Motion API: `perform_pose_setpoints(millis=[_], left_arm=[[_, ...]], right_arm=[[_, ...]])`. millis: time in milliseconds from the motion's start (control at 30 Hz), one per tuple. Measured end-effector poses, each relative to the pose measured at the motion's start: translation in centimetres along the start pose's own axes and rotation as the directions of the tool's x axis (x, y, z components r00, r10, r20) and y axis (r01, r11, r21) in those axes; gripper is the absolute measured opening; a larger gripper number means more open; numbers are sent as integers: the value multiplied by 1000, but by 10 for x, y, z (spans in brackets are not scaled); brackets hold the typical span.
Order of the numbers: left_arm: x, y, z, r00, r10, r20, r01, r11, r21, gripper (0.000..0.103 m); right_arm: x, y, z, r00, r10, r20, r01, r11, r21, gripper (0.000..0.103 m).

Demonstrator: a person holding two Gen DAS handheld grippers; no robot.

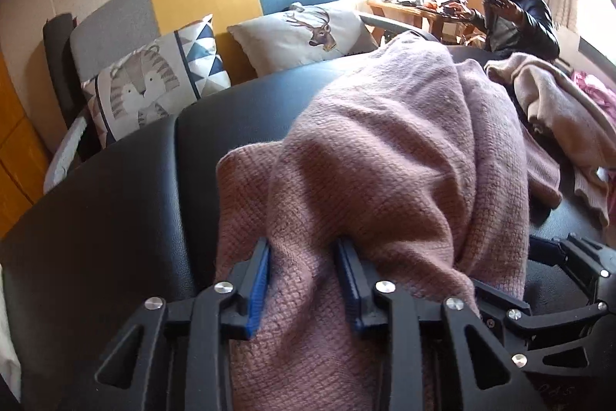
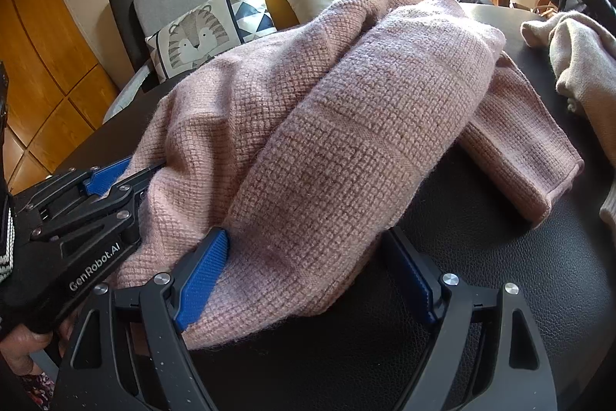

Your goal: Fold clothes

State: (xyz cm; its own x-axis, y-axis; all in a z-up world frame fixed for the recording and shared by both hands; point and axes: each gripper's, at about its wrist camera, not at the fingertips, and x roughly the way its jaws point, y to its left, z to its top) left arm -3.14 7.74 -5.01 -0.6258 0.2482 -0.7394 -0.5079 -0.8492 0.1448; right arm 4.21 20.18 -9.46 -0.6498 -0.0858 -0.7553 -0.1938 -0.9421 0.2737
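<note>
A pink knit sweater (image 1: 385, 149) lies bunched in thick folds on a black leather surface (image 1: 115, 218). My left gripper (image 1: 304, 280) is shut on a ridge of its fabric, which fills the gap between the blue pads. In the right wrist view the same sweater (image 2: 346, 103) fills the middle, and the left gripper (image 2: 154, 166) grips its near-left edge. My right gripper (image 2: 306, 276) stands open, its blue pads wide apart on either side of a rolled fold at the sweater's near end. The right gripper (image 1: 558, 249) also shows at the lower right of the left wrist view.
A beige garment (image 2: 577, 64) and a pink cloth (image 1: 593, 91) lie at the right of the black surface (image 2: 500, 276). Behind stands a sofa with printed cushions (image 1: 154, 79). A person (image 1: 516, 14) sits at the far right by a wooden table (image 1: 404, 8). Wooden cabinets (image 2: 46, 64) are on the left.
</note>
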Motion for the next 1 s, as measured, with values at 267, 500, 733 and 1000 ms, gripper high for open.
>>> perform_pose_setpoints(millis=[267,500,733,1000], left_arm=[[-3,-5,-1,1000,-13,24,13,1000,2,16],[-5,5,0,998,-51,27,52,998,-40,16],[-11,33,6,996,-87,8,87,980,-177,26],[3,31,13,997,-82,-14,78,982,-171,30]], right_arm=[[-1,2,1,1000,2,2,-2,1000,0,85],[0,2,5,1000,9,-10,-9,1000,2,85],[2,1,16,996,13,-85,-12,1000,16,86],[1,4,16,995,-14,-98,15,1000,10,86]])
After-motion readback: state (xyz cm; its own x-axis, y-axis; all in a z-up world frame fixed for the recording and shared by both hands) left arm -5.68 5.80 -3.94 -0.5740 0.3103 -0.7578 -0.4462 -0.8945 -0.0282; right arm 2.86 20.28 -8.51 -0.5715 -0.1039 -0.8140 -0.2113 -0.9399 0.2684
